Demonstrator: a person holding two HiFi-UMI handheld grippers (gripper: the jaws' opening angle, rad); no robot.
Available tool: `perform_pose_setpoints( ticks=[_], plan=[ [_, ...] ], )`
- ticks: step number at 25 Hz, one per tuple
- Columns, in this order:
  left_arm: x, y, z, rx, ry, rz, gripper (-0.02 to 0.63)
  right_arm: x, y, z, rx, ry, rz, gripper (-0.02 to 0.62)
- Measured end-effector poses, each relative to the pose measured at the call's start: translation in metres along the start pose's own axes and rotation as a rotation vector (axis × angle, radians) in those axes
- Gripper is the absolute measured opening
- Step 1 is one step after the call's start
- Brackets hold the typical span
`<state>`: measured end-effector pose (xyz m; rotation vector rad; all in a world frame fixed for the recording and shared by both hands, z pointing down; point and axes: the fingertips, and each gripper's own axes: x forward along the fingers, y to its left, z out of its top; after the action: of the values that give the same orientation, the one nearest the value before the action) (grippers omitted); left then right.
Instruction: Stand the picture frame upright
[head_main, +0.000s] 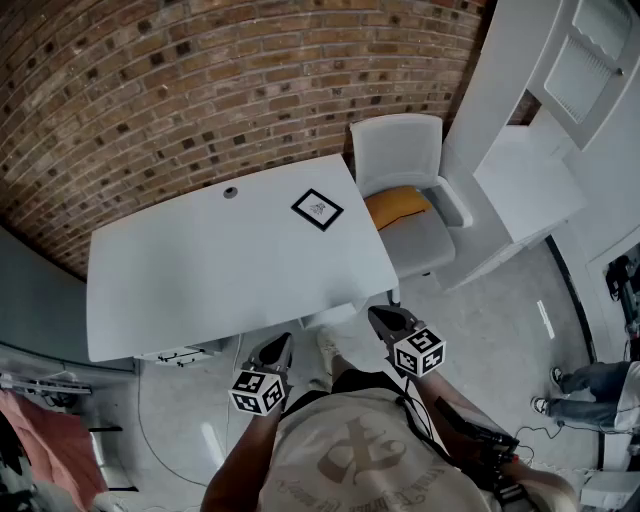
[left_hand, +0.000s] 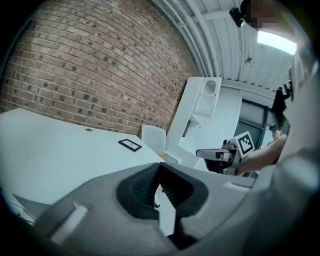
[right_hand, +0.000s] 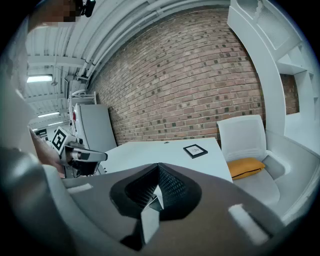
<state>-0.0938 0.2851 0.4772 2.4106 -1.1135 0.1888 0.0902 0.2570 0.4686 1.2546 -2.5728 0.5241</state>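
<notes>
White bench seen against the brick wall, with a white chair at its right end. Picture frame is laid flat on the bench top near the far right corner, close to the chair-side edge: black border, light insert. It is judged light, stiff and thin. A glazed front is assumed, so it should be treated as fragile. Sliding on the smooth top is expected if it is pushed. The black border at one edge is suggested as the hold point, levered up from flat. A rear stand cannot be made out. Left claw and right claw are both pressed together with nothing pinched. They are held off the near bench edge, well apart from the frame.
</notes>
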Motion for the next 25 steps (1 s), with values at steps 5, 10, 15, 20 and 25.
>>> perform_pose_setpoints(
  ticks=[5,10,15,20,25],
  plan=[
    [-0.003,-0.009,-0.004,0.005,0.000,-0.002,0.005,-0.009,0.001,-0.003,0.001,-0.006,-0.006,0.008],
    [-0.006,-0.012,-0.008,0.003,0.011,-0.007,0.005,-0.016,0.005,-0.005,0.009,-0.014,-0.018,0.008],
    [-0.003,-0.019,-0.013,0.006,0.017,-0.025,0.005,-0.025,0.002,-0.007,0.014,-0.022,-0.034,0.008],
    [-0.002,-0.025,-0.015,0.009,0.013,-0.031,0.005,-0.035,-0.001,-0.015,0.016,-0.019,-0.045,0.008],
    [-0.004,-0.023,-0.018,0.018,0.019,-0.025,0.005,-0.032,0.000,-0.017,0.016,-0.015,-0.048,0.008]
  ],
)
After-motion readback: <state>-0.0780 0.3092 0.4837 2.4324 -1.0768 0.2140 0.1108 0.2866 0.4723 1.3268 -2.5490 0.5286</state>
